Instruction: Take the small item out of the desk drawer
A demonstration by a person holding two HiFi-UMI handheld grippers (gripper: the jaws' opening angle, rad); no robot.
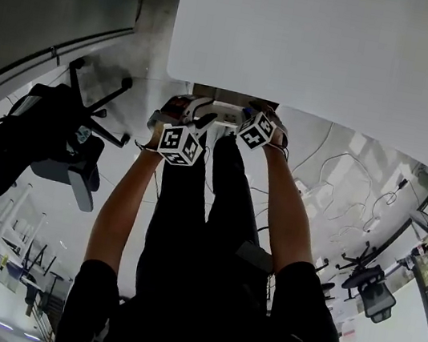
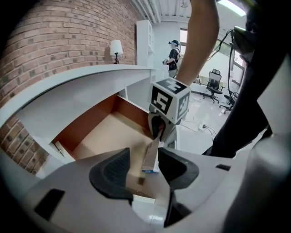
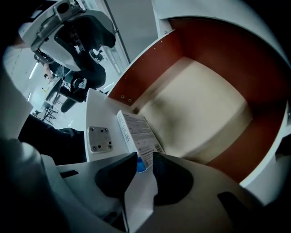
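The desk drawer [image 1: 220,111] stands pulled out below the white desk top [image 1: 324,46]; its pale floor [image 3: 200,104] and red-brown walls hold nothing else that I can see. A small flat white box [image 3: 138,134] with printed text and a blue end sits between the pads of my right gripper [image 3: 145,170], which is shut on it over the drawer's front corner. In the left gripper view the same box [image 2: 150,157] hangs from the right gripper [image 2: 157,132]. My left gripper [image 2: 144,168] is open just in front of the drawer, its pads well clear of the box.
A metal plate [image 3: 99,139] is screwed to the drawer's white front panel. A black office chair [image 1: 72,142] stands at the left, and cables [image 1: 342,179] lie on the floor at the right. A brick wall [image 2: 54,41], a lamp [image 2: 116,47] and a distant person [image 2: 173,57] lie beyond.
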